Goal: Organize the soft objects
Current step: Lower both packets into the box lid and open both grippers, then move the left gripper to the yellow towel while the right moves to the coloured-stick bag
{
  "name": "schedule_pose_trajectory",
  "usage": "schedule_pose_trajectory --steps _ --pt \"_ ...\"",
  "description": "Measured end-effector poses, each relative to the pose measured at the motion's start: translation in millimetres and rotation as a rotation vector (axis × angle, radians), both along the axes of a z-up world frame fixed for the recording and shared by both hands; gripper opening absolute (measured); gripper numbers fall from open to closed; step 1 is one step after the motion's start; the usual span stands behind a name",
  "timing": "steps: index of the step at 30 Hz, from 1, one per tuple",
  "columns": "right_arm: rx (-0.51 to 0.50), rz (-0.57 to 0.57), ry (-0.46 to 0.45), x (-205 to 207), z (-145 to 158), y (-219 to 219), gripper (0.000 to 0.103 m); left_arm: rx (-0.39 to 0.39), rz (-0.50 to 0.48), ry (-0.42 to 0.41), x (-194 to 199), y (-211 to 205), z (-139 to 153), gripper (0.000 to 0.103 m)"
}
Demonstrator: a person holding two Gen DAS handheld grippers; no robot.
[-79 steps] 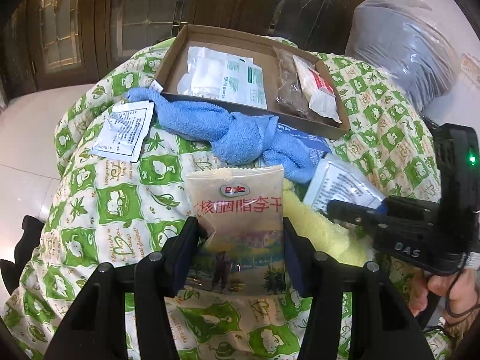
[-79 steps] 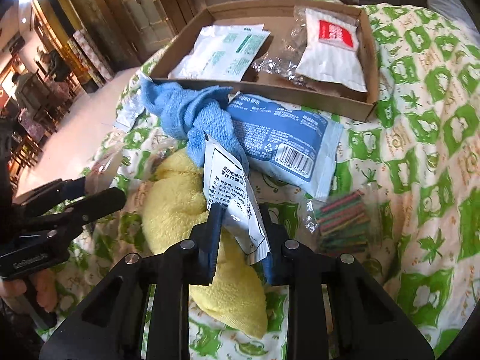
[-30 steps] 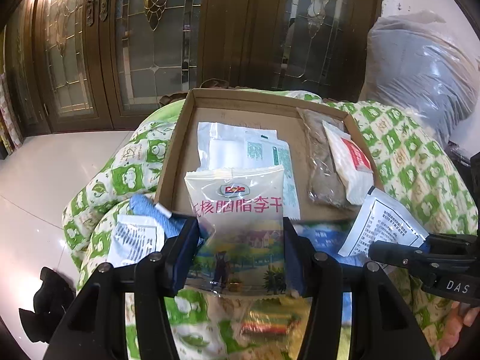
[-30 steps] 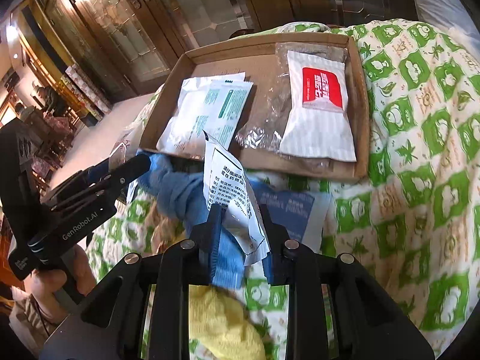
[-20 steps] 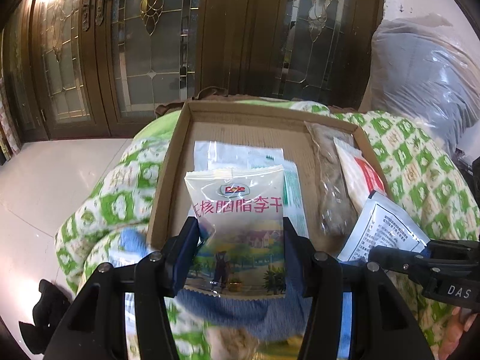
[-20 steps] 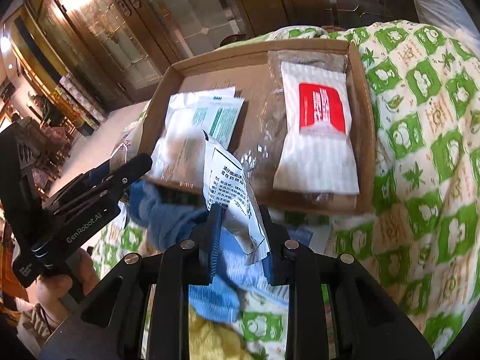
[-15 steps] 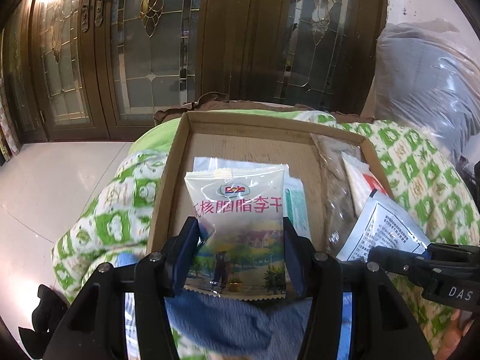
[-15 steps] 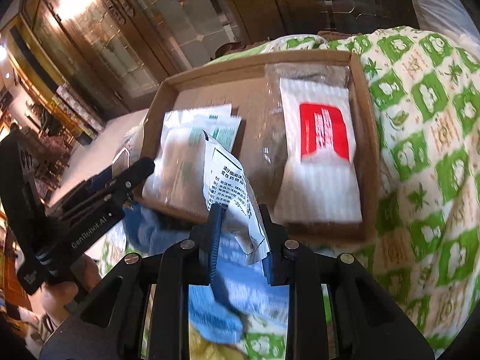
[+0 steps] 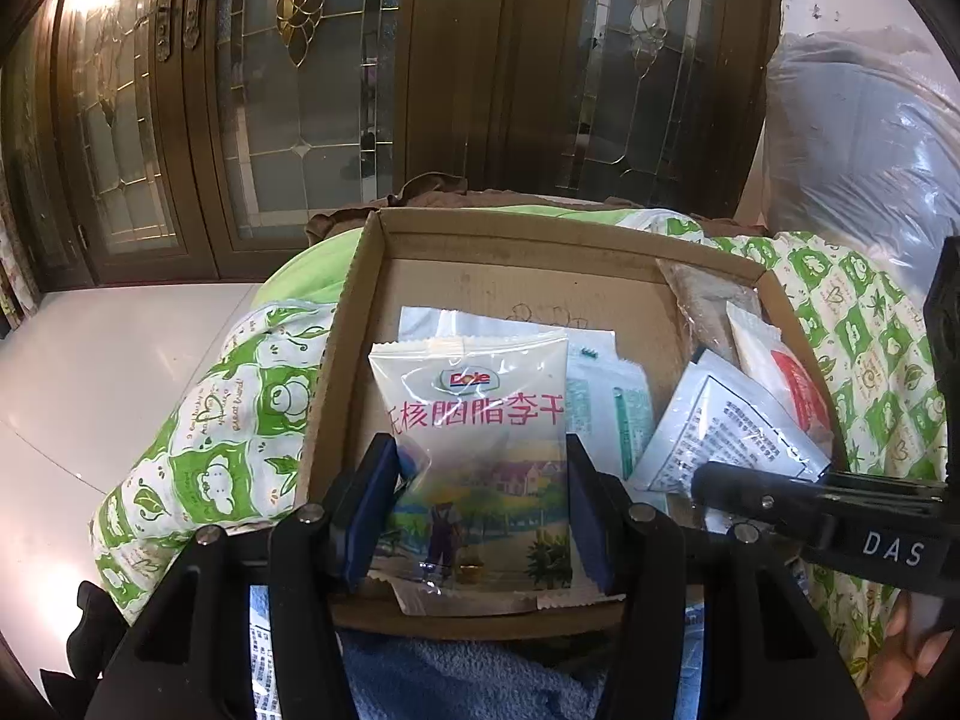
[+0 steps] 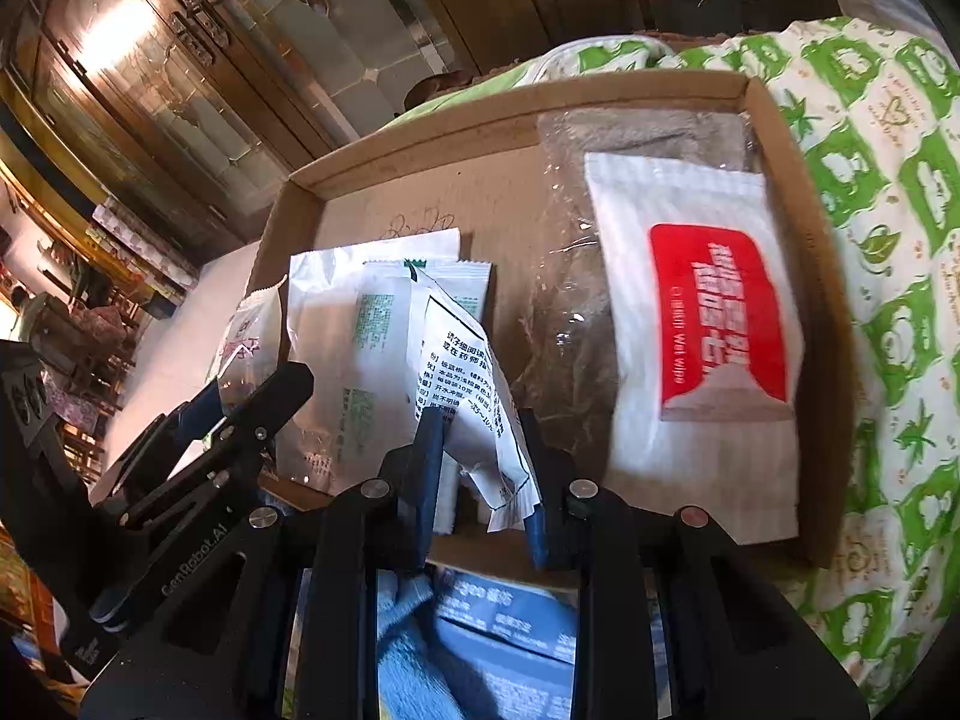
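Left wrist: left gripper [image 9: 480, 504] over box [image 9: 360, 276], jaws opening around snack bag [image 9: 474, 456]; best lowered flat into bare left part before letting go.

Right wrist: right gripper [image 10: 480, 468] clamped on sachet [image 10: 468, 372] above box [image 10: 516, 114]; best laid beside wipes [image 10: 696, 336], clear of left gripper [image 10: 240, 408].

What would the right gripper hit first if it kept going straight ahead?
Probably the white and green packets lying in the cardboard box; the sachet held by the right gripper would touch first. Depth is unclear.
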State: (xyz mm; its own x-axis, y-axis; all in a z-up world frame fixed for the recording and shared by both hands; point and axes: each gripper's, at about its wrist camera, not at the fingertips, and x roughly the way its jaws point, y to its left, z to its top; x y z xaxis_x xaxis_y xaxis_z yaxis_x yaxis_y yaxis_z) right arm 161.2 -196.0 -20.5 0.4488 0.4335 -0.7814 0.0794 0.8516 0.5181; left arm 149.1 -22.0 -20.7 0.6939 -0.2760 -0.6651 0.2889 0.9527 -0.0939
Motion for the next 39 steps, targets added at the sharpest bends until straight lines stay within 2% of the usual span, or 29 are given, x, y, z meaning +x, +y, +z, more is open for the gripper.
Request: schedule_pose_trajectory --steps 6,8,10,11,13,20,26,29,33,39 --pt "0.013 -0.008 -0.008 7.1 0.3 3.3 0.026 0.005 0.013 0.007 3.2 1.8 -1.4 0.058" --pt "-0.014 -0.01 -0.023 6.9 3.6 4.5 0.032 -0.002 0.021 0.012 4.1 3.3 -1.8 0.059" --pt "-0.027 -0.012 -0.043 5.8 8.1 3.9 0.054 -0.008 0.027 0.015 4.3 4.6 -2.2 0.063" --pt "-0.029 -0.016 -0.051 5.4 10.3 2.4 0.055 -0.009 0.027 0.012 3.6 4.9 -1.9 0.065" --pt "-0.047 -0.029 -0.077 3.3 16.5 -0.7 0.055 -0.004 0.028 0.0 1.7 3.7 0.0 0.071" --pt "-0.096 -0.05 -0.127 -11.3 29.3 -16.0 0.055 0.018 0.027 -0.043 -8.0 2.7 8.4 0.072" --pt "-0.091 -0.068 -0.111 -44.7 24.8 -29.5 0.055 0.004 0.04 -0.046 -21.3 12.0 15.9 0.072" --pt "-0.072 -0.091 -0.098 -64.7 20.5 -35.8 0.055 0.025 0.043 -0.057 -31.1 14.1 18.8 0.072" --pt "-0.062 -0.093 -0.077 -88.0 16.8 -41.0 0.067 0.077 0.043 -0.07 -46.2 14.3 20.4 0.073" --pt "-0.048 -0.08 -0.059 -113.8 14.7 -43.9 0.067 0.1 0.038 -0.014 -70.4 18.0 7.2 0.073"
